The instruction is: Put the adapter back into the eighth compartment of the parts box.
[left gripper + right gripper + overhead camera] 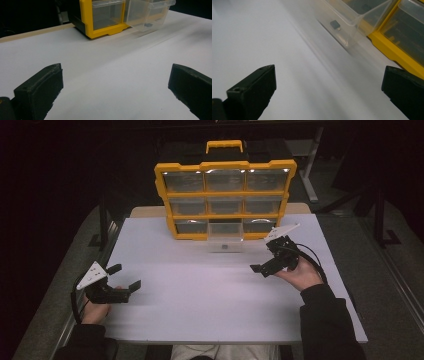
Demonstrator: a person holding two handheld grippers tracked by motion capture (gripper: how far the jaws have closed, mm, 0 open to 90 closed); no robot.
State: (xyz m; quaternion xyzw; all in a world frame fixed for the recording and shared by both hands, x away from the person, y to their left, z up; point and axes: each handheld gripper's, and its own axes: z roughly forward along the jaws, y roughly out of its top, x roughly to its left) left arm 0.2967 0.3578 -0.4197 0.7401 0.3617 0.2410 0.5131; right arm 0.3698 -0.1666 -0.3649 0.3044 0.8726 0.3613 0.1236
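1. Drawer (225, 236): clear plastic, bottom-middle slot of the organizer, pulled partway out toward the person; its front end looks to rest on the counter. Nearest thing to the right gripper, so I take it as the work in hand.
2. Inside the drawer: 1 small dark part (334, 24), lying near the front wall. Left gripper view shows it too (148, 24). Can't tell what it is, too small.
3. Organizer (165, 195): yellow frame, stands upright at the far edge of the counter, handle on top. 3 rows x 3 = 9 drawers; 8 pushed in, 1 out.
4. Right gripper (266, 258): just beside the drawer's front corner, not touching. Jaws wide apart, nothing between them.
5. Left gripper (127, 277): well apart from the organizer, low over the near-left of the counter. Jaws spread wide too, empty.
6. Counter (210, 305): white top, nothing else on it.
7. Progress, my guess: drawer is open = done. The part isn't out yet, and neither gripper holds anything. Left to do: reach in, take the part (or push the drawer shut, can't tell which way it goes).
8. Count: 2 grippers, 1 organizer, 9 drawers, 1 part seen. Other drawers' contents unclear, glare on the fronts.
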